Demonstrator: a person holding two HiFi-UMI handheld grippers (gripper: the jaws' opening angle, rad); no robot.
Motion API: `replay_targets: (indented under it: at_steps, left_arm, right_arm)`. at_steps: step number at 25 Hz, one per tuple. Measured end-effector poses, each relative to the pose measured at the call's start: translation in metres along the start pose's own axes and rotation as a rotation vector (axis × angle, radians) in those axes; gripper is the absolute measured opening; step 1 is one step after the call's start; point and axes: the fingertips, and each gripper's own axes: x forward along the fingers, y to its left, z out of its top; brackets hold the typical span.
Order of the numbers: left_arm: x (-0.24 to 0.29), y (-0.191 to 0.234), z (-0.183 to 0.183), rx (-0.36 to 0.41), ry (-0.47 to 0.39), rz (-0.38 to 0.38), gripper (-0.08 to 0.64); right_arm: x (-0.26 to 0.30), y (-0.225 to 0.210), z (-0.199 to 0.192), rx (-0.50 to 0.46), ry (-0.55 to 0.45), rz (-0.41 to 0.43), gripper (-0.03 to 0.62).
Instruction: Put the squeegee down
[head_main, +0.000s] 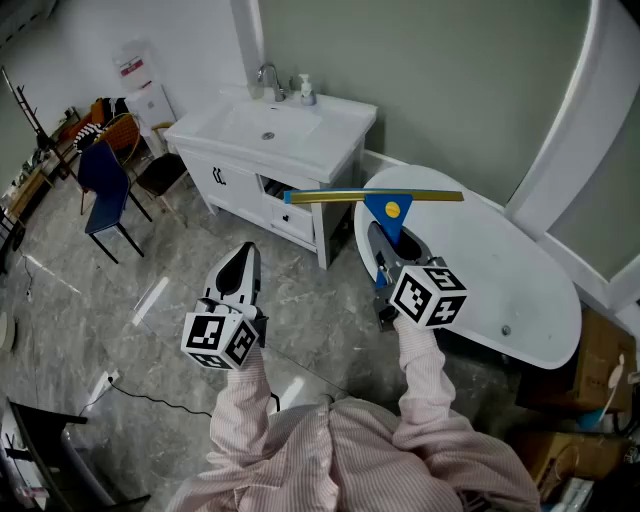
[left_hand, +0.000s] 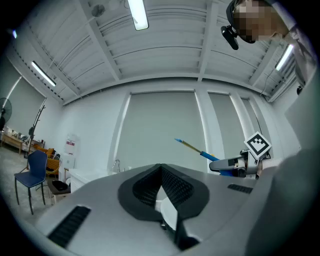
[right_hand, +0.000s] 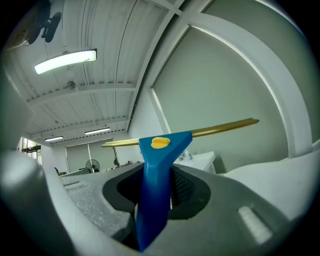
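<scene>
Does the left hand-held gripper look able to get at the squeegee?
Probably yes: nothing stands between the left hand-held gripper and the squeegee, held in the right hand-held gripper. The left one's jaws are together and empty, so they'd need opening first.

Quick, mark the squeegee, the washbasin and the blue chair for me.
squeegee (head_main: 388, 226), head view, blue neck under the blade.
washbasin (head_main: 240, 124), head view, inside of the bowl.
blue chair (head_main: 97, 168), head view, its backrest.
</scene>
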Motion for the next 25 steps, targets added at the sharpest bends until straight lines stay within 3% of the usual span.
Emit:
replay_targets:
  at_steps: [13,25]
  left_arm:
    - [0.018,-0.017,-0.022,-0.029,0.025,-0.003,-0.002]
    - [0.088,0.021,-0.039,-0.046,0.049,-0.043,-0.002]
  right_arm:
    - [0.004,-0.024,-0.013,0.054,0.028,0.020,0.115]
    - [0.064,-0.059,-0.014,0.105,0.010,-0.011,0.115]
